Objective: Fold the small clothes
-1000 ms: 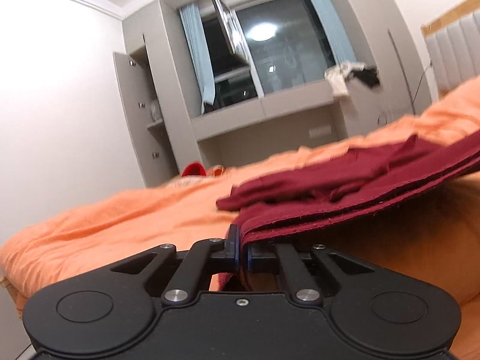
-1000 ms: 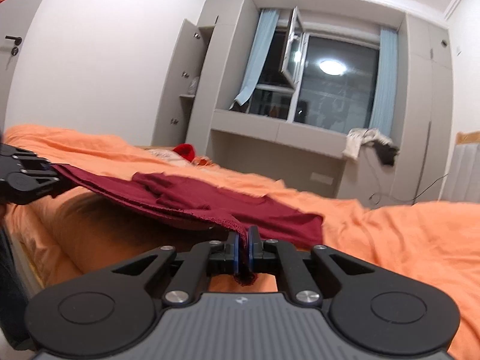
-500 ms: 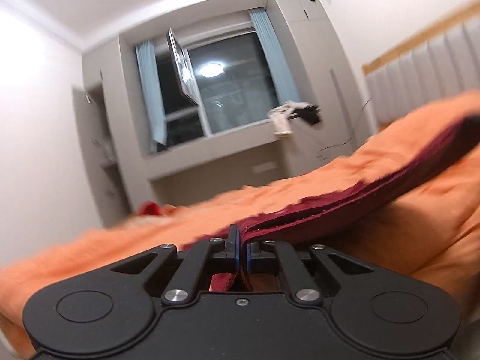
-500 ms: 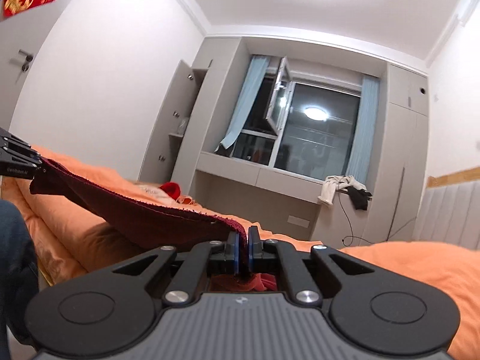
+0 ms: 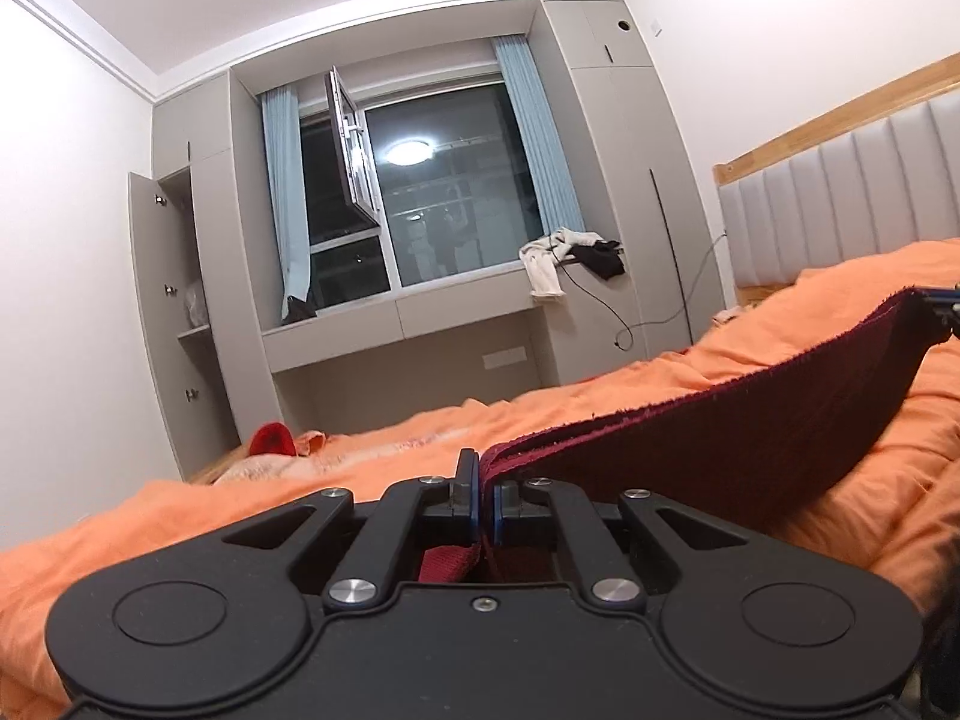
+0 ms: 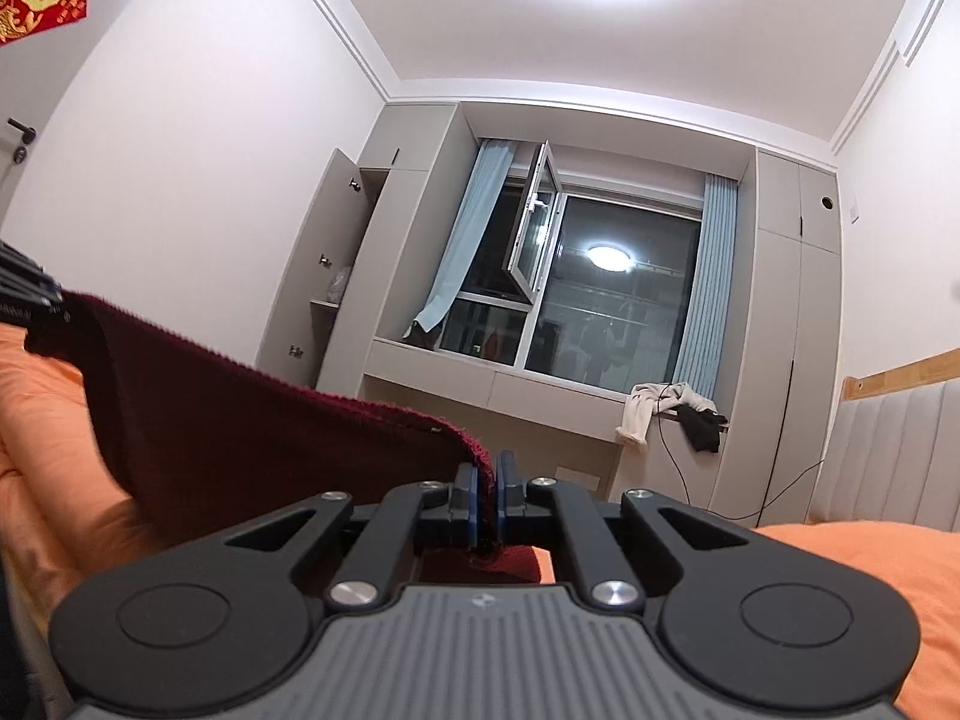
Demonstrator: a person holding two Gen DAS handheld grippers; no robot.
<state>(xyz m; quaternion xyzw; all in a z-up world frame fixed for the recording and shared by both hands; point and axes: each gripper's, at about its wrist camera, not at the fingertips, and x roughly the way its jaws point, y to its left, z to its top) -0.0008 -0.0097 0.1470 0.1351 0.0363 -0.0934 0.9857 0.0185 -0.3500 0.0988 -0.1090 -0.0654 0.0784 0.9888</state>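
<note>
Left wrist view: dark red garment (image 5: 690, 450) hung stretched above the orange bedding (image 5: 300, 480), likely so it could be laid flat for folding. Left gripper (image 5: 486, 501) was clamped on one corner, right gripper (image 6: 487, 504) on the other — hem taut between. Its lower part was hidden behind the gripper bodies; garment type unclear.
</note>
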